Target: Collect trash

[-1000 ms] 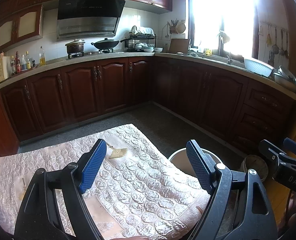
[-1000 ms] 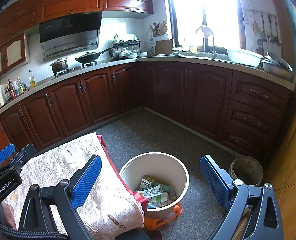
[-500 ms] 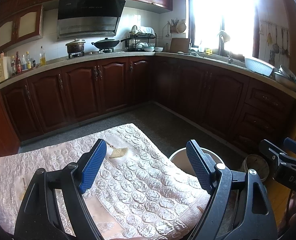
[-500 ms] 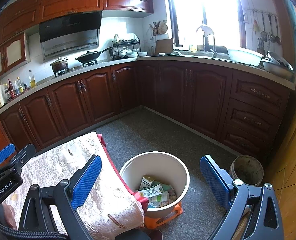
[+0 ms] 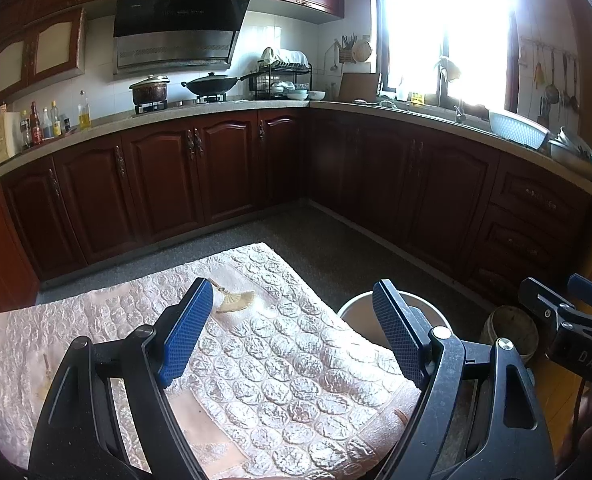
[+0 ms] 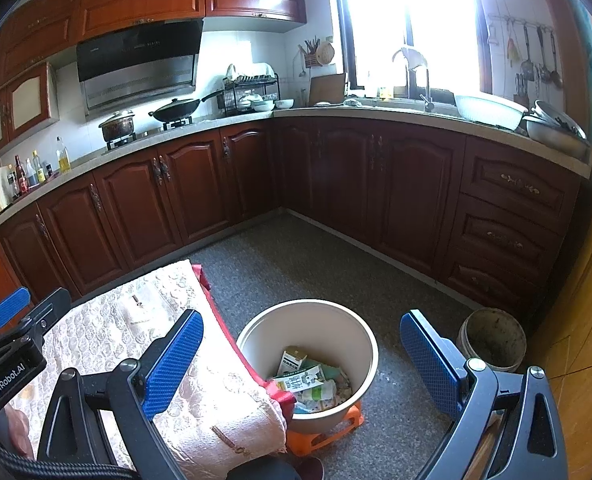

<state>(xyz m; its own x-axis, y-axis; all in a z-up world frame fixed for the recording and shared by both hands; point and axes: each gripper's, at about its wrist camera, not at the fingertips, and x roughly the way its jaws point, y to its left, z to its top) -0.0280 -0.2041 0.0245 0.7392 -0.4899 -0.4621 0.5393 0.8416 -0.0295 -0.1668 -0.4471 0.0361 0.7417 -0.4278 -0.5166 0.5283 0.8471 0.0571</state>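
While both claws hang released and empty, left claw (image 5: 285, 332) is nearer the last scrap (image 5: 235, 301): dead ahead, just past the left fingertip, on the desk (image 5: 296, 380) cloth. Small tan fan-shaped piece, long axis roughly crosswise. Right claw (image 6: 302, 360) sits over the bin (image 6: 360, 336), beside the desk's right edge.

Before us, the cloth-covered table (image 6: 107, 332) at left; just right of it the bin (image 6: 251, 336) on a stool (image 6: 320, 434) — cartons (image 6: 296, 378) inside; further right, a small bucket (image 6: 492, 338) near the cabinets (image 6: 508, 220).
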